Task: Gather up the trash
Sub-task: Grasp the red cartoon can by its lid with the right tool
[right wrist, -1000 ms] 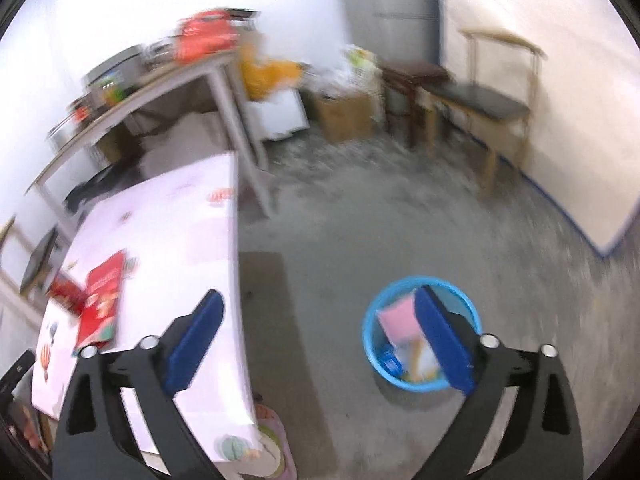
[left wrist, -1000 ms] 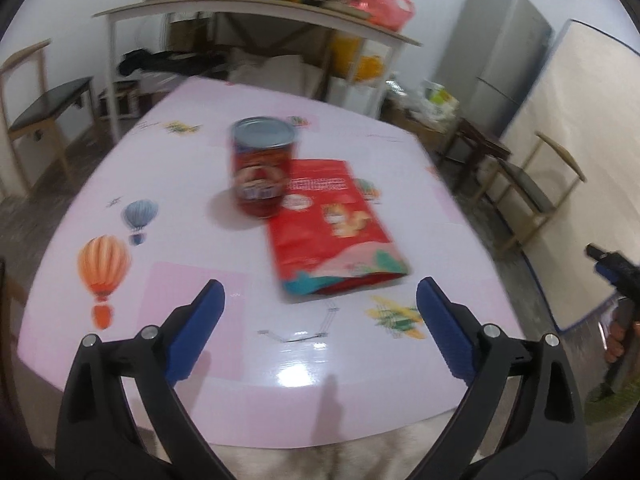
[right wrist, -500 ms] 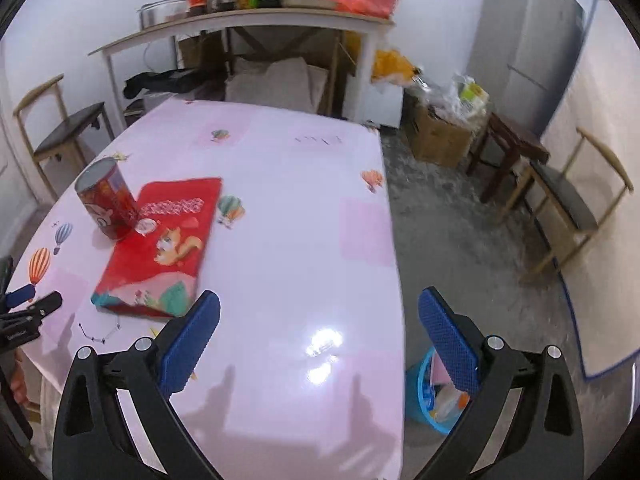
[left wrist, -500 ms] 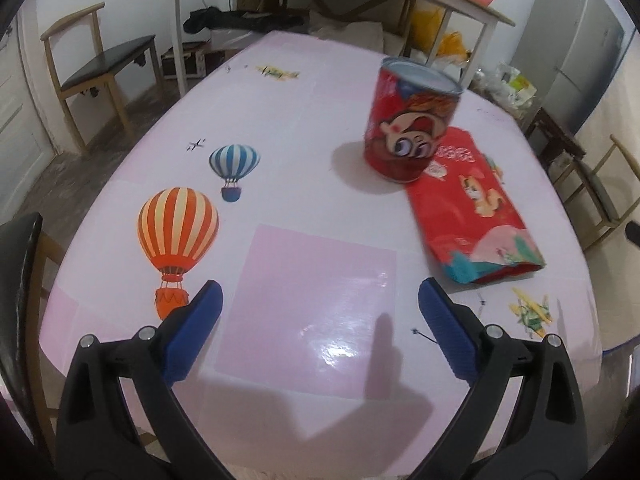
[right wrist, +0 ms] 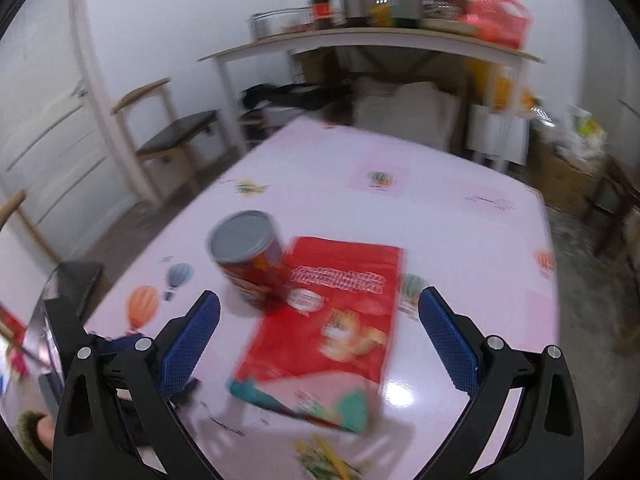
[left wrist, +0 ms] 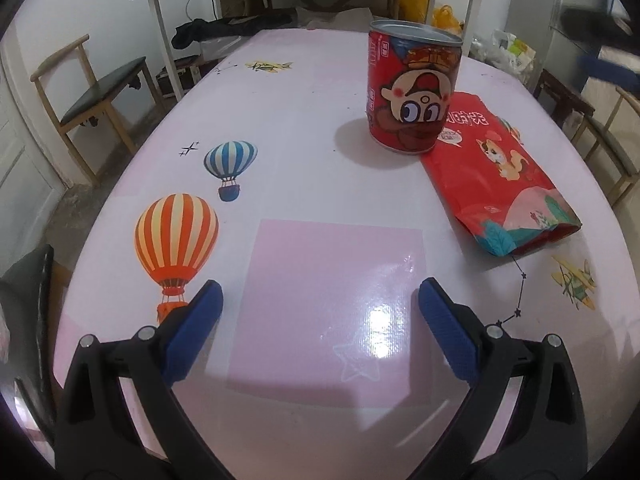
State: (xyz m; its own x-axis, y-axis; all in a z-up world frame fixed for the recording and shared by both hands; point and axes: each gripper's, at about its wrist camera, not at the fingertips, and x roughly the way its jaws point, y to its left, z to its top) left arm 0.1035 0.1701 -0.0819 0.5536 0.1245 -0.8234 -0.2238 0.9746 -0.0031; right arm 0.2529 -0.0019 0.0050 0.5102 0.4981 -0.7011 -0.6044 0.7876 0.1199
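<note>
Pouch lies between right gripper's spread fingers.

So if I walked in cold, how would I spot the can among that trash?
Find the pink table printed with hot-air balloons. The red can stands upright there, touching a flat red snack bag. Only the can is round, with a silver lid and a cartoon face.

left gripper nearer the can | right gripper now over red pouch

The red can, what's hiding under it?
The red can stands on the pink table, its edge overlapping a corner of the red snack bag. Anything beneath is covered.
</note>
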